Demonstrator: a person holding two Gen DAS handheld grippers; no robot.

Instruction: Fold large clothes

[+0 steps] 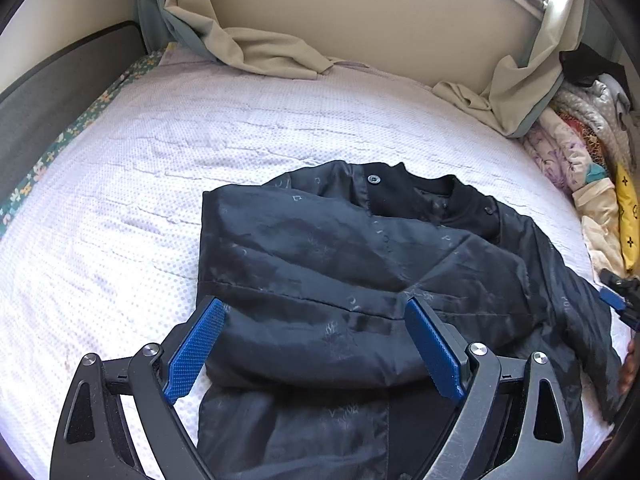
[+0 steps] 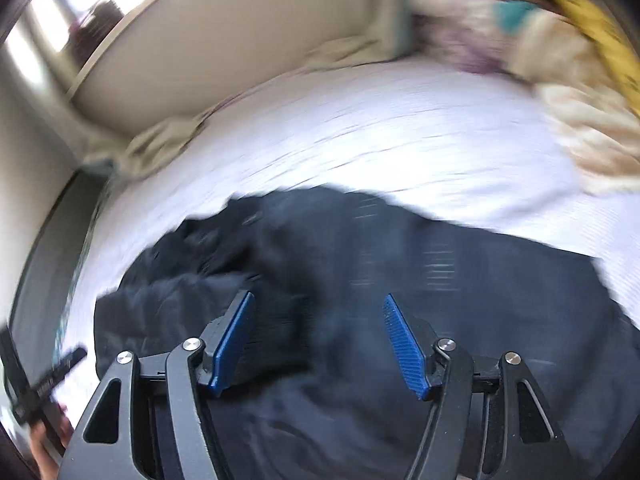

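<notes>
1. Left wrist view: my left gripper (image 1: 316, 344) hangs over the near part of the black jacket (image 1: 360, 264), jaws spread wide, nothing pinched. The blue pads (image 1: 196, 350) straddle a rolled fold of fabric w/o pressing on it, so I judge I'm between grabs, not mid-carry.
2. Right wrist view is motion-blurred. My right gripper (image 2: 316, 344) is also spread, empty, above the jacket's dark cloth (image 2: 440, 300); ribbed knit (image 2: 276, 340), prob. cuff or hem, sits just by the left pad.
3. Jacket lies on the white quilted bed cover (image 1: 120, 200), collar (image 1: 432, 192) at the far side, one side already folded inward, right side trailing toward the bed edge. Fold looks partway done.
4. Around: beige curtain (image 1: 260, 48) slumps onto the far mattress edge, well apart from the jacket. Pile of patterned laundry (image 1: 580, 148) at the right edge is nearer; may crowd that trailing side when I swing it in.
5. Grey headboard (image 1: 48, 92) far left, no obstruction.
</notes>
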